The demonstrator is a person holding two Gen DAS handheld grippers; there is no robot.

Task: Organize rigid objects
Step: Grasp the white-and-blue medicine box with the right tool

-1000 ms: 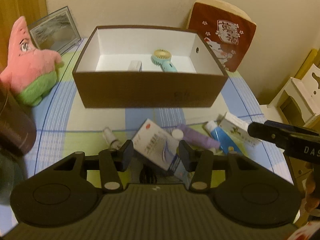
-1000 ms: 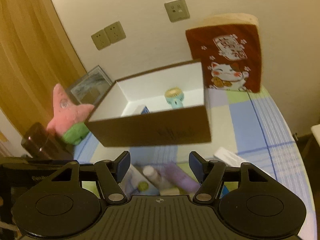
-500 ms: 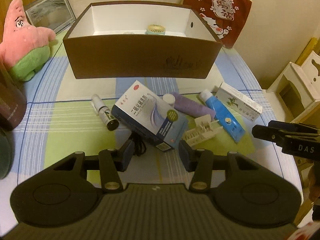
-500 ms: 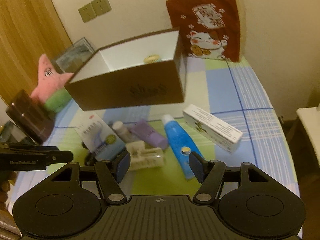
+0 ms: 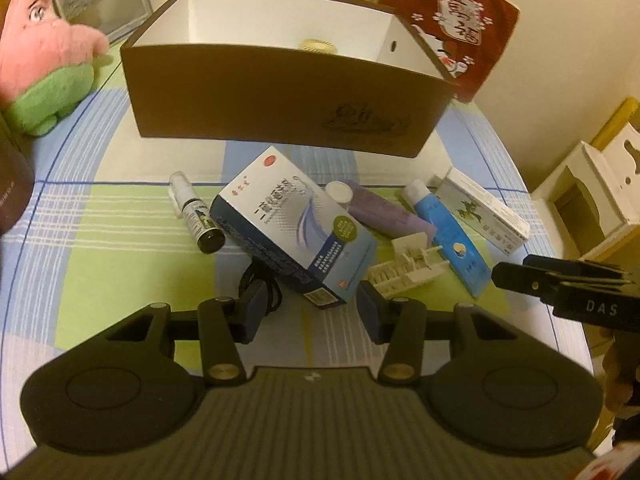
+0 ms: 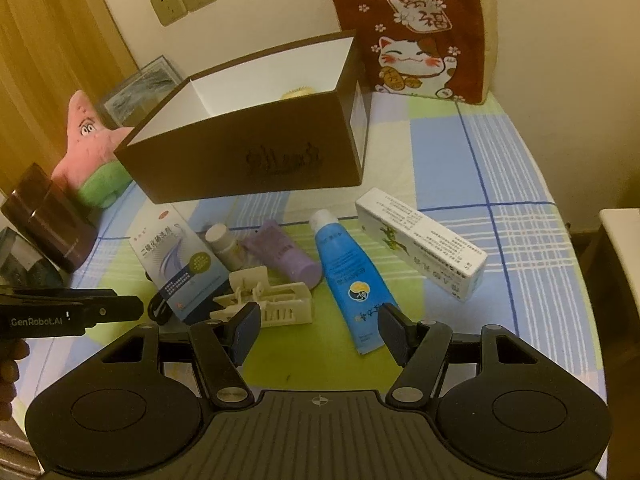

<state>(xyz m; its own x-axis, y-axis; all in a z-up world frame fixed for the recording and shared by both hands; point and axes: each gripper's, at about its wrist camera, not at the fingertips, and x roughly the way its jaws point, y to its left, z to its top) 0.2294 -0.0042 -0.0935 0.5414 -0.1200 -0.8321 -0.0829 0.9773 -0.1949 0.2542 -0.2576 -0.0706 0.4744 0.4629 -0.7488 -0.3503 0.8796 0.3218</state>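
Blue-and-white, the medicine box (image 5: pixel 294 226) lies on the checked cloth (image 5: pixel 120 240) at twelve o'clock from the left gripper (image 5: pixel 311 312), whose jaws gape half-wide and empty, tilted downward. The right gripper (image 6: pixel 320 332), likewise parted and empty, points down with the white clip (image 6: pixel 266 300) at eleven o'clock and the blue tube (image 6: pixel 348 276) at one. The brown box (image 5: pixel 280 92) stands beyond.

One brown box (image 5: pixel 280 96), two cartons (image 5: pixel 296 228), two tubes (image 6: pixel 348 276), one spray bottle (image 5: pixel 196 216), one plush (image 5: pixel 40 64)
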